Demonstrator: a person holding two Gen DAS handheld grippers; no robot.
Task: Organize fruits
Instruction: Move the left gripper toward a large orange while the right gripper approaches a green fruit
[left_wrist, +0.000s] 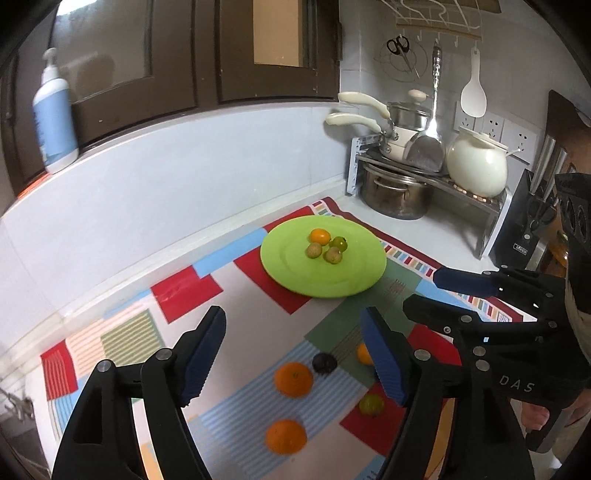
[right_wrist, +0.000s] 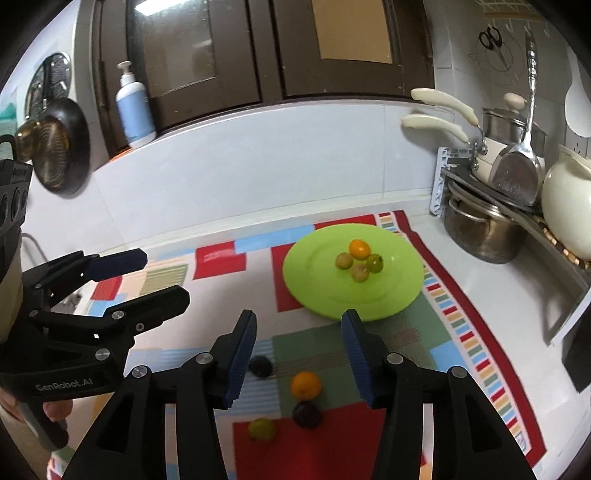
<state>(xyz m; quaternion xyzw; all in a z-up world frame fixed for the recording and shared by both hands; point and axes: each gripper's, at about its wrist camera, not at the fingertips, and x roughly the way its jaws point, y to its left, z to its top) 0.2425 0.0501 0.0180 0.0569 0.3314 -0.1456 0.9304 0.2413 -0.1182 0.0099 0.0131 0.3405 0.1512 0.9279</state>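
Note:
A green plate (left_wrist: 354, 277) (right_wrist: 399, 295) on the patchwork cloth holds several small fruits: an orange one (left_wrist: 319, 236) (right_wrist: 359, 249), a green one (left_wrist: 339, 242) and two brownish ones. Loose on the cloth lie two oranges (left_wrist: 293, 379) (left_wrist: 286, 436), a dark plum (left_wrist: 324, 363), a green fruit (left_wrist: 371, 404) and an orange partly hidden by a finger. The right wrist view shows an orange (right_wrist: 305, 385), two dark plums (right_wrist: 260, 366) (right_wrist: 306, 414) and a green fruit (right_wrist: 261, 429). My left gripper (left_wrist: 295, 350) (right_wrist: 140, 280) is open and empty above the loose fruits. My right gripper (right_wrist: 299, 354) (left_wrist: 424, 291) is open and empty.
A metal rack (left_wrist: 424, 173) with pots, a white jar (left_wrist: 476, 168) and hanging utensils stands at the back right. A knife block (left_wrist: 532, 218) sits further right. A pump bottle (left_wrist: 55, 114) stands on the window ledge. A dark pan (right_wrist: 62, 147) hangs at left.

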